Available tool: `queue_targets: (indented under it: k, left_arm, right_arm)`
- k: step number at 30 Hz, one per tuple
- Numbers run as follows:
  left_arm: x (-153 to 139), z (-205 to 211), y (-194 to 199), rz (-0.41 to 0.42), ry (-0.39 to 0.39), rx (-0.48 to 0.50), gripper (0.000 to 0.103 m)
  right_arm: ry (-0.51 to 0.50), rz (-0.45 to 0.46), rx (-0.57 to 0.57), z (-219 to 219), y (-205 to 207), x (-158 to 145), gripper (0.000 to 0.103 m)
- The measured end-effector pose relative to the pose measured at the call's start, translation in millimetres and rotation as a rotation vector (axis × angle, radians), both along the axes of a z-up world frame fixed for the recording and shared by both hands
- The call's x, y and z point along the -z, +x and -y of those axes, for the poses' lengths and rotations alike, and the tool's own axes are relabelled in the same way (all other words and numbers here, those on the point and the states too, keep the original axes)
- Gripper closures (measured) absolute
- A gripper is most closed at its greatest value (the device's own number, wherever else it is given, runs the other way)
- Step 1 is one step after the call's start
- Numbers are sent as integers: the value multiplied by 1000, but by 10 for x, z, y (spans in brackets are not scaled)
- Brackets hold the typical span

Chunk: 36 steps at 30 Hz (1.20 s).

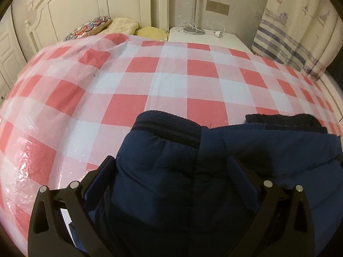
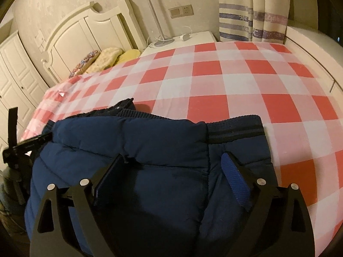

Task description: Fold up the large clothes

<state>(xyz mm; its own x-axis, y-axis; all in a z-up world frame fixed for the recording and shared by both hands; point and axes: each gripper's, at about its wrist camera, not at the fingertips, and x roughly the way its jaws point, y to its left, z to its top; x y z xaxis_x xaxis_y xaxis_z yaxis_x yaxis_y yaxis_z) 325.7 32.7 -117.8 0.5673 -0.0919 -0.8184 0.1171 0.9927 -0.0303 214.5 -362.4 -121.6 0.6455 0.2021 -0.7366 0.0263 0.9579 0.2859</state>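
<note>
Fold just laid: navy padded jacket [image 2: 150,150] doubled on checked bed cover [image 2: 235,81], both grippers [image 1: 171,169] [image 2: 178,167] spread wide, pinching nothing; next, withdraw, regrip an edge.

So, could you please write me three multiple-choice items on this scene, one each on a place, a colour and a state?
1. Where does the navy padded jacket lie?
A. on the bedside table
B. on the checked bed cover
C. on the floor

2. What colours are the bed cover's checks?
A. blue and yellow
B. green and black
C. red and white

3. How do the right claw's jaws stand?
A. wide apart over the jacket
B. shut tight on a pillow
C. out of view

Key: 1 B, the jacket rests on the checks at the near edge of the bed; 2 C, red and white squares cover the whole bed; 3 A, both fingers stand far apart with the jacket between them.
</note>
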Motion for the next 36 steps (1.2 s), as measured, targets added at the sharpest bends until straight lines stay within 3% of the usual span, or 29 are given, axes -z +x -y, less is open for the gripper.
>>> queue_targets:
  k: [3, 5, 7, 12, 15, 17, 21, 36]
  left_arm:
    - [-4, -18, 24, -16, -14, -10, 2]
    - [-56, 13, 19, -13, 38, -36, 2]
    - [-234, 99, -72, 60, 127, -69, 3]
    - [-580, 538, -304, 185, 138, 28, 2]
    - [-451, 868, -291, 187, 171, 90, 2]
    - [-97, 1006, -158, 91, 208, 109, 2]
    - [-5, 908, -64, 58, 127, 104, 2]
    - [48, 820, -95, 71, 71, 104, 2]
  right_arm:
    - [-15, -10, -1, -25, 15, -11, 13]
    - [-91, -57, 14, -105, 50, -76, 14]
    - [-171, -57, 53, -200, 21, -198, 14]
    - [-222, 61, -8, -684, 19, -590, 14]
    - [-265, 30, -44, -975, 214, -496, 14]
    - [-300, -63, -49, -1075, 401, -185, 16]
    - [-271, -82, -40, -1035, 451, -96, 15]
    - [-207, -64, -44, -988, 426, -40, 13]
